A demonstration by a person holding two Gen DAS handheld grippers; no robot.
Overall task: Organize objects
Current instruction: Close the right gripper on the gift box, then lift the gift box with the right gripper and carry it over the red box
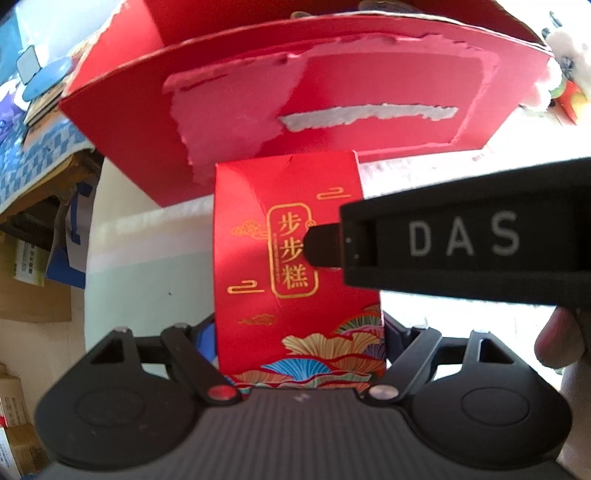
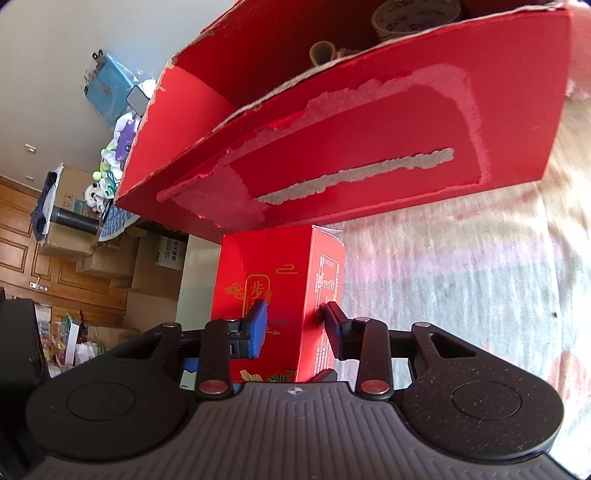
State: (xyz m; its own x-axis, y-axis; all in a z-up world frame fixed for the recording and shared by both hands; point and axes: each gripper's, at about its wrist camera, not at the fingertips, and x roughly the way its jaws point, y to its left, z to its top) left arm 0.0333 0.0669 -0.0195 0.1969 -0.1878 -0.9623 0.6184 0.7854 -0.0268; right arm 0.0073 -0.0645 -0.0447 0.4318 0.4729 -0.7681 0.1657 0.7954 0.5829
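A small red gift box with gold Chinese lettering [image 1: 295, 266] is held between my left gripper's jaws, whose fingertips are hidden behind it. The same small box [image 2: 284, 295] sits between my right gripper's [image 2: 293, 325] blue-padded fingers [image 2: 258, 325], which press on two of its sides. The right gripper's black body marked DAS [image 1: 461, 236] reaches in from the right in the left wrist view. A large open red cardboard box with torn paper patches [image 1: 314, 99] stands just beyond the small box, and also shows in the right wrist view [image 2: 351, 147].
The boxes rest on a pale striped cloth surface [image 2: 461, 277]. Paper cups [image 2: 413, 18] sit inside the large box. Cardboard cartons [image 2: 155, 266] and clutter stand at the left by a wooden door [image 2: 22, 236]. A blue plate [image 1: 48, 79] lies at far left.
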